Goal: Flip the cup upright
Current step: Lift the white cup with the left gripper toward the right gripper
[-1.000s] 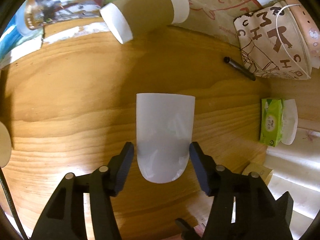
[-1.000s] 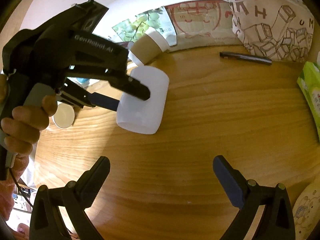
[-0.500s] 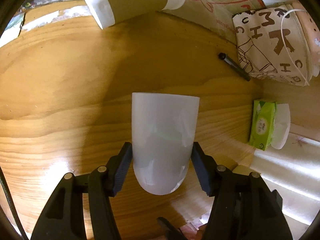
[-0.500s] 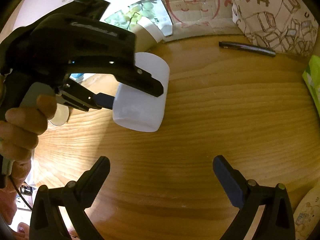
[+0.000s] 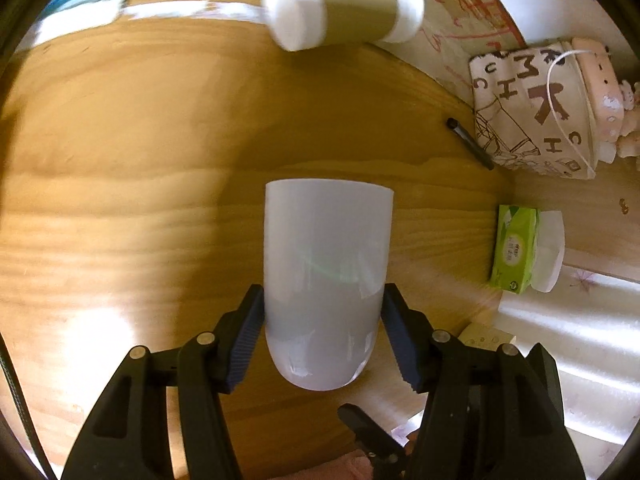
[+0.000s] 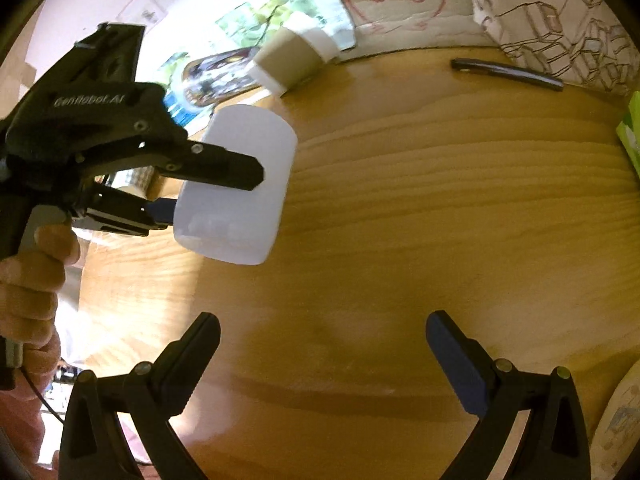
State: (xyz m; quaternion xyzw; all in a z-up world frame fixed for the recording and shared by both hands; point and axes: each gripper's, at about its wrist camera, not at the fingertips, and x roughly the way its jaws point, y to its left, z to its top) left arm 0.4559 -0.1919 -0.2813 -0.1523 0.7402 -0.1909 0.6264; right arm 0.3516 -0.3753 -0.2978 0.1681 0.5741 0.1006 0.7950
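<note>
White cup (image 5: 326, 276) at centre frame, clamped between the left tongs (image 5: 324, 340), held above the wooden bench (image 5: 120, 200), right tongs (image 6: 322, 356) wide apart, gripping nothing, at lower frame.

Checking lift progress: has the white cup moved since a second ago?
Yes. In the right wrist view the white cup, clamped in the left gripper, has risen off the wooden table and tilted, now nearer the fixed brown paper cup.

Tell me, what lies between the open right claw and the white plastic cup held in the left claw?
Only bare wooden table: in the right wrist view nothing sits between the right claw and the white plastic cup gripped by the left claw.
</note>
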